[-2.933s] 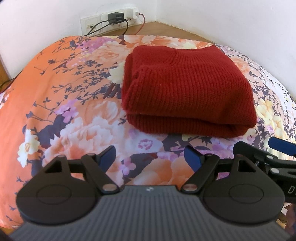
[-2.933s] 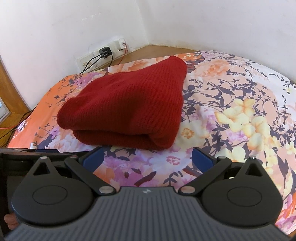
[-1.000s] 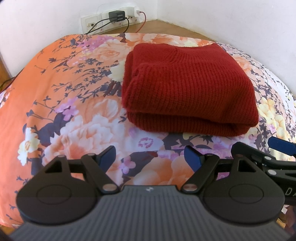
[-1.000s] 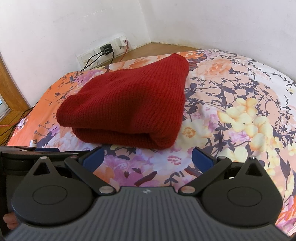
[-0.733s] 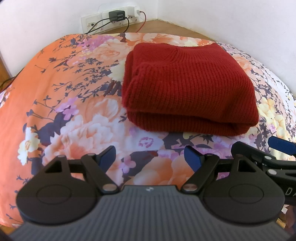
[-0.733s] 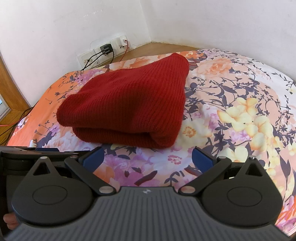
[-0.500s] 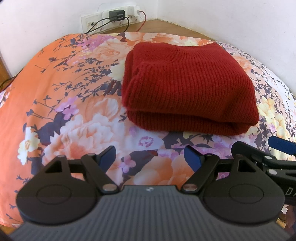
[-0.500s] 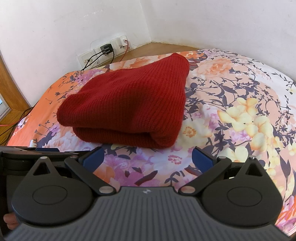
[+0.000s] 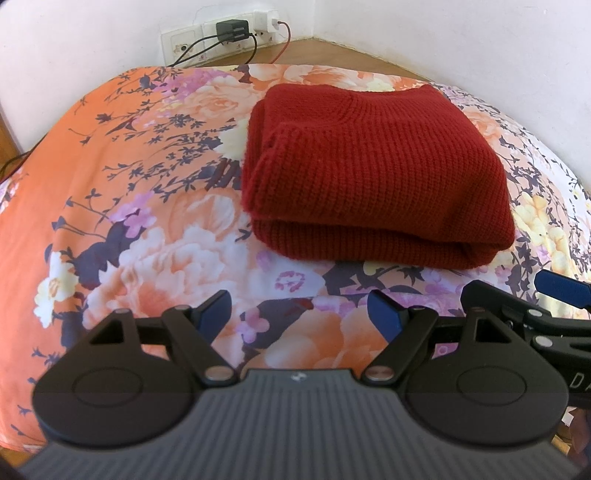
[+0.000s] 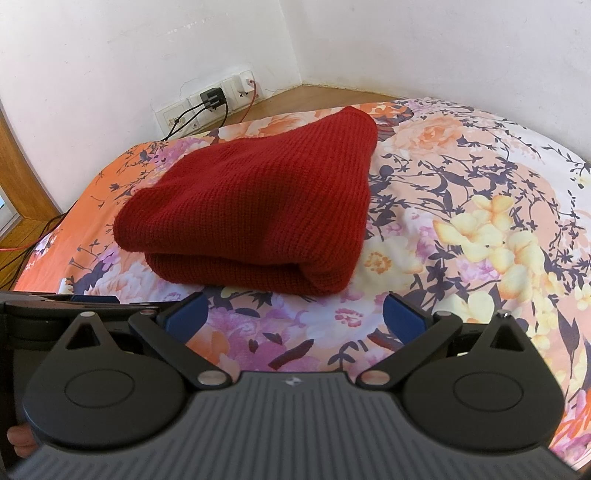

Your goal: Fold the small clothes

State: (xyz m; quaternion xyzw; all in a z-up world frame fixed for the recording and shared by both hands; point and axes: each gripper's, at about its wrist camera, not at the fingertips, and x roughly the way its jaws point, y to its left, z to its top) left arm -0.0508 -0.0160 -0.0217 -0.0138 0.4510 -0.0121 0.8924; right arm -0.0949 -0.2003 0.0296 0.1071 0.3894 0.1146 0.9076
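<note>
Right tool [image 9: 561, 291] clipped by left view's right edge. Left tool [image 10: 92, 299] mostly hidden behind right tool's body. Sweater [image 9: 369, 177] underside hidden against bed [image 9: 110, 221]. Fingertip [image 10: 18, 439] cut off bottom-left.

Only the white letters "DA", cut off, show on the right gripper [image 9: 561, 291]

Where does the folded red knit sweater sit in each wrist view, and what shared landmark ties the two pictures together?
Left wrist view: the red sweater lies right of centre on the floral sheet, folded edge facing the camera.
Right wrist view: the red sweater lies left of centre, its rounded fold corner at lower right.
Shared landmark: the wall socket strip with the black plug, behind the sweater.
</note>
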